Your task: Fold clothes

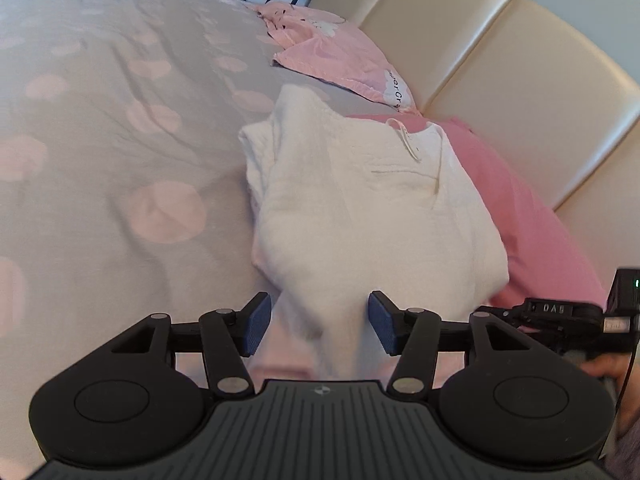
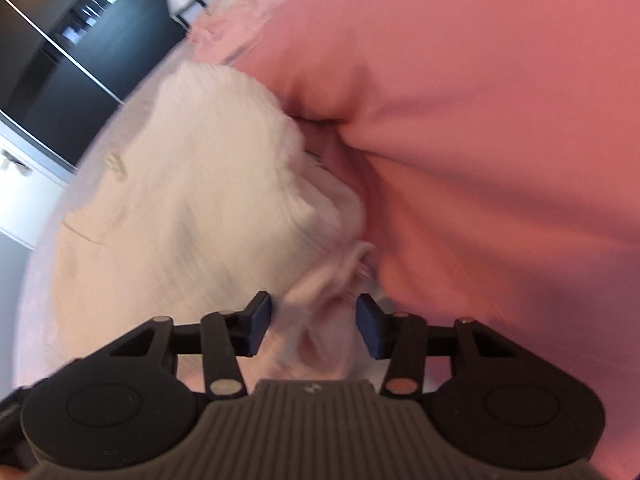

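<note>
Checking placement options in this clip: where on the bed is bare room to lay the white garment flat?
Free: the dotted bedspread left of the white garment. Crowded: its right side against the pink pillow and headboard; beyond it, pink clothes.

Bed (image 1: 100, 140), grey cover with pink dots: one. White garment (image 1: 360, 208), folded, lying right of centre on the bed: one. Pink pillows: three, namely one plain (image 1: 532, 216) just right of the garment, one with lettering (image 1: 344, 64) farther off, one patterned (image 1: 296, 20) farthest. Cream padded headboard (image 1: 520, 72), far right: one. Grippers: two, left (image 1: 318, 326) and right (image 2: 314, 326), each with two blue pads.
</note>
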### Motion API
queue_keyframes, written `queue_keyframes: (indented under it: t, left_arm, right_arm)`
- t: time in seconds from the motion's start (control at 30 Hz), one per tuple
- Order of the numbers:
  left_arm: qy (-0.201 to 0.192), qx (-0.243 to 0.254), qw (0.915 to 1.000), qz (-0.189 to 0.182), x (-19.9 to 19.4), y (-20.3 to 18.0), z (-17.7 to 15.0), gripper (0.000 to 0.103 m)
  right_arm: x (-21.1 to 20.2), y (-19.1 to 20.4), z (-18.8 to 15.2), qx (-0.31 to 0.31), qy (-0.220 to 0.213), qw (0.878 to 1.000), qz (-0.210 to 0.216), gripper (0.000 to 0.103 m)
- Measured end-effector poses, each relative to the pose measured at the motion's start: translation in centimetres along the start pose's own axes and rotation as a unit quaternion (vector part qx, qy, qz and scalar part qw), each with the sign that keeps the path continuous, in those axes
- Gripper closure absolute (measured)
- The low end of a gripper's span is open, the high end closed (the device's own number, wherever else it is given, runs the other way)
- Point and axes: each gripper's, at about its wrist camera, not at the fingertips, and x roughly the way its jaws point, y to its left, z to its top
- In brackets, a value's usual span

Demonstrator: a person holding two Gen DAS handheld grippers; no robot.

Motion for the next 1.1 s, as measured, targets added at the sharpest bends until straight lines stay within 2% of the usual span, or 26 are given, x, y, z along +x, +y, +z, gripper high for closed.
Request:
queue_keyframes:
  t: [0.03,0.13,0.27,0.37,0.53,0.7,0.77,0.93,1.03,1.07,1.1]
  left_arm:
    - [0.001,0.013,0.9999,0.006,-1.3,-0.1,-0.4,0.051]
    - [0.003,0.052,0.9985,0.02,-5.7,0.0,-1.9,0.051]
    - [0.003,0.089,0.9954,0.035,-12.0,1.3,-4.9,0.046]
    - [0.015,0.1,0.9936,0.05,-16.4,3.3,-8.0,0.045]
    - [0.043,0.1,0.9909,0.079,-23.2,7.0,-13.8,0.045]
    - [0.07,0.097,0.9871,0.106,-28.9,10.0,-20.0,0.043]
    - [0.076,0.096,0.9848,0.123,-30.6,11.0,-22.3,0.04]
    - [0.094,0.108,0.9721,0.186,-34.0,13.6,-27.0,0.037]
    - [0.108,0.108,0.9619,0.227,-35.3,15.3,-29.2,0.035]
    - [0.112,0.108,0.9587,0.238,-35.8,15.9,-29.9,0.034]
    - [0.115,0.106,0.956,0.248,-36.2,16.4,-30.6,0.033]
  right_arm:
    - [-0.6,0.0,-0.2,-0.002,0.003,1.0,-0.013,0.053]
    - [-3.5,0.3,-1.4,-0.022,0.011,1.0,0.001,0.053]
    - [-7.4,1.7,-3.6,-0.079,0.031,0.996,0.038,0.052]
    - [-9.2,3.5,-5.4,-0.142,0.059,0.986,0.07,0.051]
    - [-11.4,5.9,-11.5,-0.28,0.111,0.952,0.063,0.049]
    - [-12.9,8.7,-18.8,-0.397,0.156,0.899,0.095,0.049]
    - [-12.8,9.9,-21.4,-0.439,0.162,0.879,0.098,0.046]
    - [-11.2,12.7,-24.7,-0.513,0.149,0.841,0.085,0.043]
    - [-9.9,14.1,-25.1,-0.549,0.129,0.822,0.075,0.028]
    - [-9.4,14.5,-25.2,-0.562,0.121,0.816,0.07,0.019]
    - [-8.9,14.8,-25.2,-0.57,0.117,0.81,0.067,0.016]
